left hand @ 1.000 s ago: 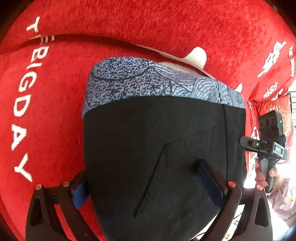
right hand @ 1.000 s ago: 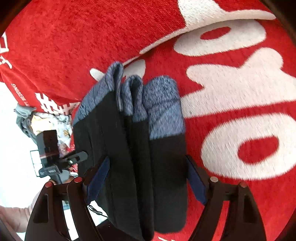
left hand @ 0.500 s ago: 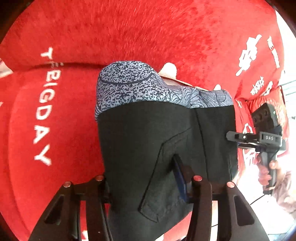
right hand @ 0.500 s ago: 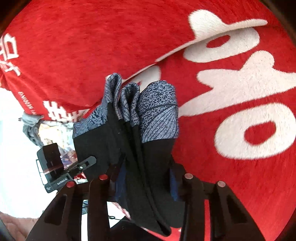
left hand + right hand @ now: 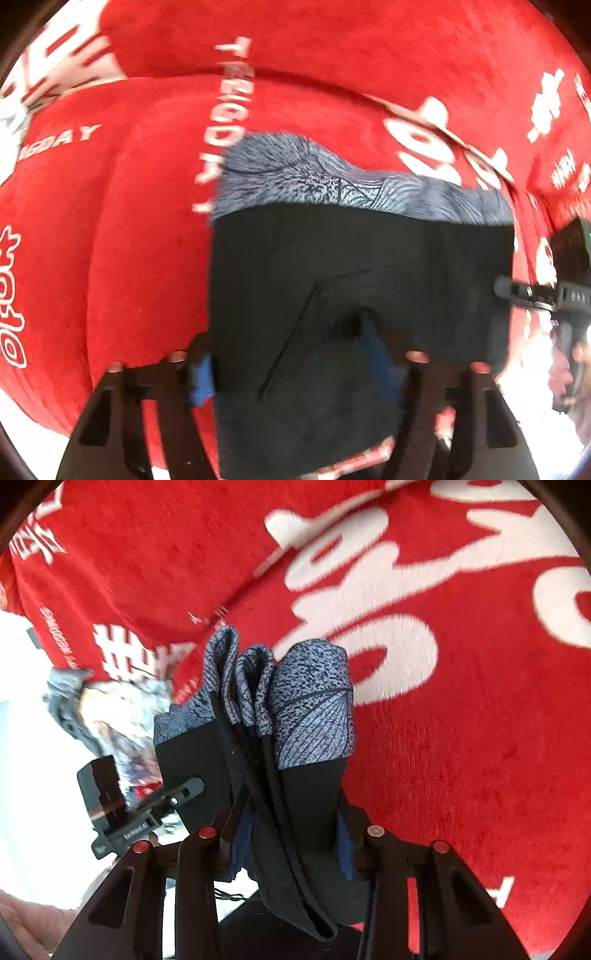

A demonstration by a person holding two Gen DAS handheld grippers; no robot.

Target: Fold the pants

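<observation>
Pants (image 5: 354, 280): black, with a blue-grey patterned band along the far edge; held up over a red cover (image 5: 122, 229), with the fabric filling the centre of both wrist views.

Left gripper (image 5: 295, 362): fingers narrowed onto the black cloth; one blue pad (image 5: 202, 376) shows at the cloth's 9 o'clock edge, the other (image 5: 373, 347) presses into the fabric near 5 o'clock. Cloth spreads flat and wide toward 12 o'clock.

Right gripper (image 5: 291, 834): fingers closed on a bunched stack of several layers, the patterned ends fanning out at 12 o'clock. Blue pads (image 5: 343, 845) are partly covered by fabric.

Hidden or unclear: the lower hem runs out of frame at 6 o'clock in both views; the left view is motion-blurred. Each gripper appears in the other's view, at 3 o'clock and at 8 o'clock.

Surface: red plush cover with white lettering and characters, draped in soft folds. A crumpled grey and printed textile heap (image 5: 99, 709) lies at 9 o'clock beyond it, against bright white.
</observation>
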